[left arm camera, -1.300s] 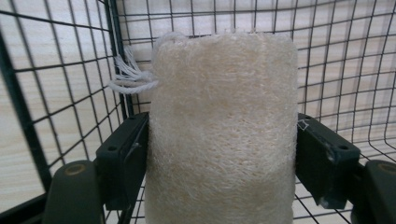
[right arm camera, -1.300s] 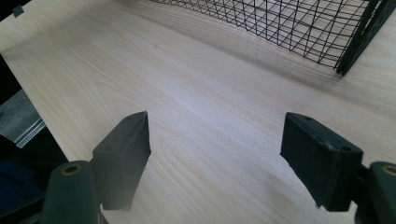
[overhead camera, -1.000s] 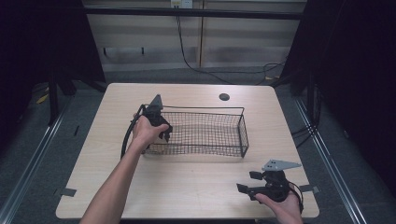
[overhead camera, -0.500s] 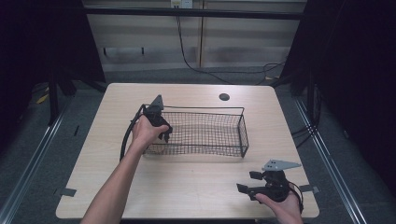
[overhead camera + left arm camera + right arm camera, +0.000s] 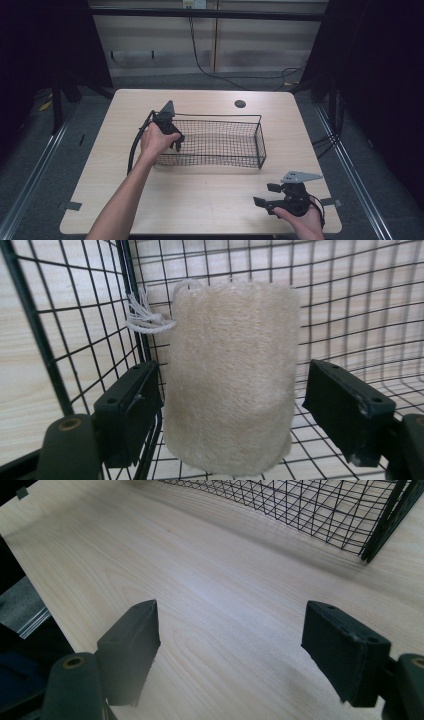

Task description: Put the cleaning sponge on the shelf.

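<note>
The left gripper (image 5: 232, 405) is sitting inside the black wire mesh basket (image 5: 220, 145), jaws spread open around a beige fibrous loofah cylinder (image 5: 230, 375) without squeezing it. The right gripper (image 5: 245, 645) is idling wide open over the pale wooden table (image 5: 210, 595). I'm guessing pulling out carelessly risks snagging the loofah's white string loop (image 5: 145, 317) against the mesh.

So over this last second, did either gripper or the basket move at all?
Nothing visibly changed. The left gripper sits at the wire basket's left end, jaws open around a loofah roll; the right gripper hangs open over the table near its front right corner.
</note>
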`<state>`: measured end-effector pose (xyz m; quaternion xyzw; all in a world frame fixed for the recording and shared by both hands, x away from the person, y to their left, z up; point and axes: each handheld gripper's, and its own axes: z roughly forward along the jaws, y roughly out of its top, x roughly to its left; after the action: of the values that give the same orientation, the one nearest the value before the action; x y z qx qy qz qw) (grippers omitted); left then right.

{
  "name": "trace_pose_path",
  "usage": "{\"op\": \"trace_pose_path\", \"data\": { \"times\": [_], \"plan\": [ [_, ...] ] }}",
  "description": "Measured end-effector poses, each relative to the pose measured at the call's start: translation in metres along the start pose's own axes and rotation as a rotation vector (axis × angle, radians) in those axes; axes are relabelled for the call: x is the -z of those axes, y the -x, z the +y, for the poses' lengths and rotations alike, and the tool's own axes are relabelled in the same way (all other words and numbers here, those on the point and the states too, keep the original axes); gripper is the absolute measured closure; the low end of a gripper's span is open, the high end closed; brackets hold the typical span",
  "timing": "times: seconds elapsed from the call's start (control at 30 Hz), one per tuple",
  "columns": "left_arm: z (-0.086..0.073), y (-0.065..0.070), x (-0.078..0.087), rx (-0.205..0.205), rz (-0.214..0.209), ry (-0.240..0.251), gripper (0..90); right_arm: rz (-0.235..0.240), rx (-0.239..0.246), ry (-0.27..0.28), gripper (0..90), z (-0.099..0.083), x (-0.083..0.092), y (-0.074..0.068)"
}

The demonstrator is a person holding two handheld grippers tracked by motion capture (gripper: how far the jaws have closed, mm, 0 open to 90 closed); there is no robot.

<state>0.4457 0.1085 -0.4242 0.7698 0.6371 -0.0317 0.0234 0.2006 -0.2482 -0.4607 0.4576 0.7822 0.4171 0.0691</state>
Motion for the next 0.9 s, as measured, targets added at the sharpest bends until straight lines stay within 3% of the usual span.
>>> {"op": "trace_pose_path", "data": {
  "times": [0.23, 0.5, 0.6, 0.9],
  "plan": [
    [-0.001, -0.004, 0.006, -0.01, -0.021, 0.008, 22.7, 0.001, 0.0, 0.003, 22.7, 0.0, 0.0, 0.0],
    [-0.006, -0.007, 0.014, -0.004, -0.049, 0.053, 21.9, 0.0, 0.001, 0.0, 22.7, 0.0, 0.0, 0.0],
    [-0.009, -0.007, 0.016, -0.022, -0.069, 0.063, 17.1, 0.002, 0.003, 0.0, 22.7, 0.0, -0.001, 0.0],
    [-0.015, -0.01, 0.032, -0.087, -0.129, 0.142, 17.8, 0.002, 0.002, -0.001, 22.7, 0.0, -0.001, 0.0]
  ]
}}
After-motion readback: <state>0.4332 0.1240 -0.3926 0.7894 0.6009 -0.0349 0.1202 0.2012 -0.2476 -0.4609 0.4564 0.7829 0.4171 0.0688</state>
